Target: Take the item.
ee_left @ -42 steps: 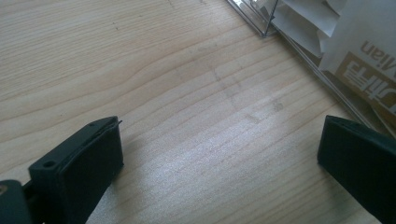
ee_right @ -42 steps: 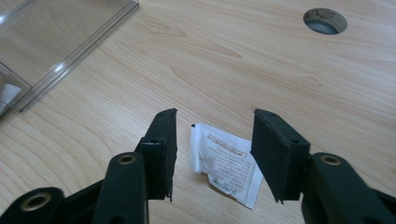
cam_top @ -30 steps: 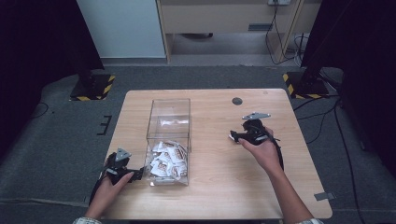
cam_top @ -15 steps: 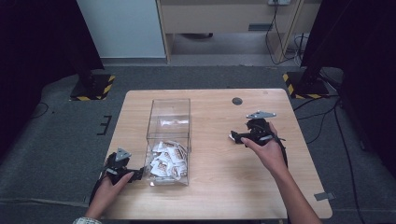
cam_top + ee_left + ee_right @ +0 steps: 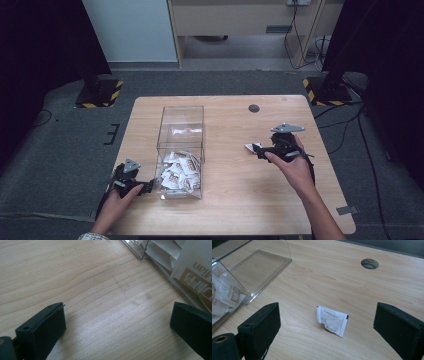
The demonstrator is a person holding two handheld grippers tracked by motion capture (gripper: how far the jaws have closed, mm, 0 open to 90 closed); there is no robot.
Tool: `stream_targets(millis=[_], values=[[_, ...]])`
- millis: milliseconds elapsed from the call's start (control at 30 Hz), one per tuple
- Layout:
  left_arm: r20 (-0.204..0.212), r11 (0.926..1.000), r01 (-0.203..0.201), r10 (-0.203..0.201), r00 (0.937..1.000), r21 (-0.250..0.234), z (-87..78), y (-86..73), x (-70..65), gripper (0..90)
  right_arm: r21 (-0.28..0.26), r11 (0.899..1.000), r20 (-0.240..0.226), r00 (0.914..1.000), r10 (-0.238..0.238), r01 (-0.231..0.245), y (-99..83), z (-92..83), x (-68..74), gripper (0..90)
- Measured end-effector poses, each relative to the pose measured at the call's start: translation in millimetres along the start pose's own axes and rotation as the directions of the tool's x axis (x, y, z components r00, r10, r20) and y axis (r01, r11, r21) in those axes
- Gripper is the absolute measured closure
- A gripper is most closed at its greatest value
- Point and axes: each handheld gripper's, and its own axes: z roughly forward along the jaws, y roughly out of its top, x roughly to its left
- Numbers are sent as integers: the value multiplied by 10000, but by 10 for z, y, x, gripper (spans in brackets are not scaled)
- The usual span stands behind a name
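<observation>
Both jaws of the right gripper [image 5: 325, 326] stand wide apart with nothing pressed between them; they have just been opening, and a single small white sachet [image 5: 332, 320] lies flat on the wooden table [image 5: 235, 200] just ahead of them, free of both pads. In the high view the same sachet [image 5: 251, 147] sits on the tabletop at the tips of the right gripper [image 5: 259, 150], well apart from the clear plastic box [image 5: 181, 125], whose near end holds a heap of similar sachets [image 5: 177, 170]. The left gripper [image 5: 117, 322] is likewise spread open and empty, resting low over bare wood just beside the box wall [image 5: 160, 266]; from above this left gripper [image 5: 145, 186] sits at the box's near left corner. Judging from this layout, the work looks like moving sachets between the box and the table one by one. The risks from here: the sachet is thin, light and slightly curled, so a careless pass of the right hand could drag or flip it; and the left gripper, so close to the light box, could nudge it and shift the heap inside.
</observation>
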Motion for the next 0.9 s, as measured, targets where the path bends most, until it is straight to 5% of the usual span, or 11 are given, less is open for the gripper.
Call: stream_targets(millis=[533, 900], values=[[1, 10000, 6, -6, 10000, -2, 0, 0, -5, 0, 114, 9996, 248, 9994, 251, -254, -291, -95, -91, 80], [2, 10000, 10, -10, 10000, -3, 1, 0, -7, 0, 272, 9979, 416, 9974, 581, -593, -655, -199, -139, 86]])
